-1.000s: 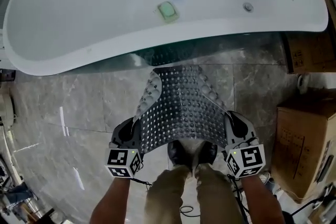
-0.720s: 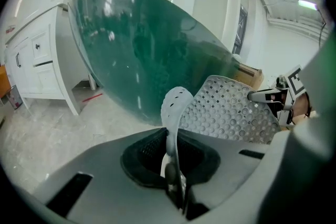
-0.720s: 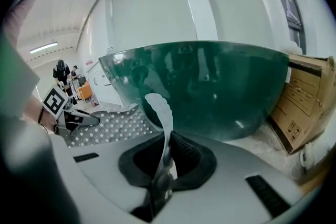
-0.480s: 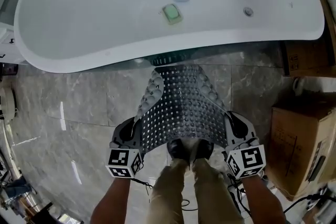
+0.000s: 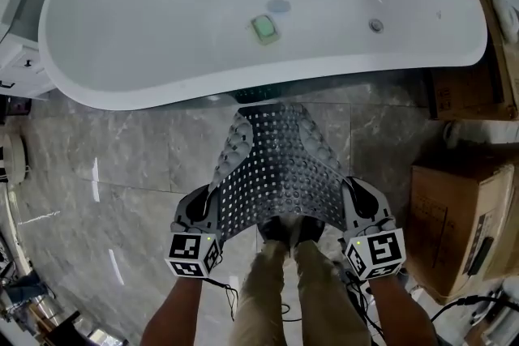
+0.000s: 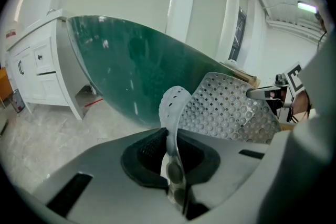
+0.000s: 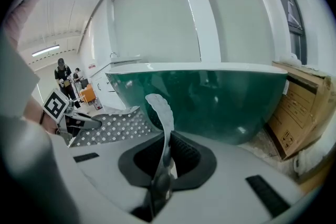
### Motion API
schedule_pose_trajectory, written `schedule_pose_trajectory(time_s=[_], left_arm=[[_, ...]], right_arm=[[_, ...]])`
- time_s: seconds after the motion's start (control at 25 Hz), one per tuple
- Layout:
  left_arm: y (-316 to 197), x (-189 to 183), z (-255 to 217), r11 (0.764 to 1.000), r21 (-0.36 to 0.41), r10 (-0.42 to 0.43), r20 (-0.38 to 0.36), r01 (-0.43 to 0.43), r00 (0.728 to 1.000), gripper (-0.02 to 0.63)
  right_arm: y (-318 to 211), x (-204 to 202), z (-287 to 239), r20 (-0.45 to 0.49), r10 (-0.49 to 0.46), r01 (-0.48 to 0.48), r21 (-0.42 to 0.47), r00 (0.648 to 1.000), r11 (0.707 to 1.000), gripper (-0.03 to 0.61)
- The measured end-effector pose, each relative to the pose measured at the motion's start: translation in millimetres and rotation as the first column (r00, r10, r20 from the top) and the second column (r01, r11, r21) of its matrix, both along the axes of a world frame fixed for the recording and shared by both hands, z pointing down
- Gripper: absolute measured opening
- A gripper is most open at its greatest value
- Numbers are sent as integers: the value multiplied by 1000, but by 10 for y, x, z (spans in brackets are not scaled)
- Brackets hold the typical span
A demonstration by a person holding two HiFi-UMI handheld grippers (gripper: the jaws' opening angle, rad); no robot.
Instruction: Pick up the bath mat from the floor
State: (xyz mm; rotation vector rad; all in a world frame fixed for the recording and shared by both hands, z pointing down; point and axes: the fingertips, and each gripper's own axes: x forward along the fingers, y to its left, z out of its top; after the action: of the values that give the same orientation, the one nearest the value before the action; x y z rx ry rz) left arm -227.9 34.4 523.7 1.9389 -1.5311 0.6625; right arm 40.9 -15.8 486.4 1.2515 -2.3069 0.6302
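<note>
A grey perforated bath mat [image 5: 276,170] with round studs hangs lifted between my two grippers, its far end near the tub's base. My left gripper [image 5: 204,211] is shut on the mat's near left corner. My right gripper [image 5: 353,207] is shut on the near right corner. In the left gripper view the mat edge [image 6: 172,128] is pinched upright between the jaws, and the mat's sheet [image 6: 231,110] spreads to the right. In the right gripper view a thin strip of mat [image 7: 164,123] stands clamped between the jaws, the rest of the mat [image 7: 107,126] lying to the left.
A white bathtub [image 5: 162,53] with a green outer wall fills the far side; a pale green soap [image 5: 263,28] lies inside it. Cardboard boxes [image 5: 454,223] stand at the right. The person's legs and shoes [image 5: 292,235] are under the mat. White cabinets [image 6: 37,71] stand at the left.
Both grippers have risen with the mat, lifting its near edge higher off the grey tiled floor. The head camera's view has shifted, showing more of the tub.
</note>
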Motion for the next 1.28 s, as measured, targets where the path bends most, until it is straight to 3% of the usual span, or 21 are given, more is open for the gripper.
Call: schedule_pose_trajectory(time_s=[0.44, 1.28], left_arm=[[125, 27, -656, 1000, 23, -4, 0, 4, 1000, 34], [343, -112, -2393, 992, 118, -44, -48, 49, 998, 35]], right_arm=[[166, -65, -594, 10, -17, 17, 2, 1000, 1000, 27], [339, -171, -2296, 25, -24, 23, 50, 999, 998, 28]])
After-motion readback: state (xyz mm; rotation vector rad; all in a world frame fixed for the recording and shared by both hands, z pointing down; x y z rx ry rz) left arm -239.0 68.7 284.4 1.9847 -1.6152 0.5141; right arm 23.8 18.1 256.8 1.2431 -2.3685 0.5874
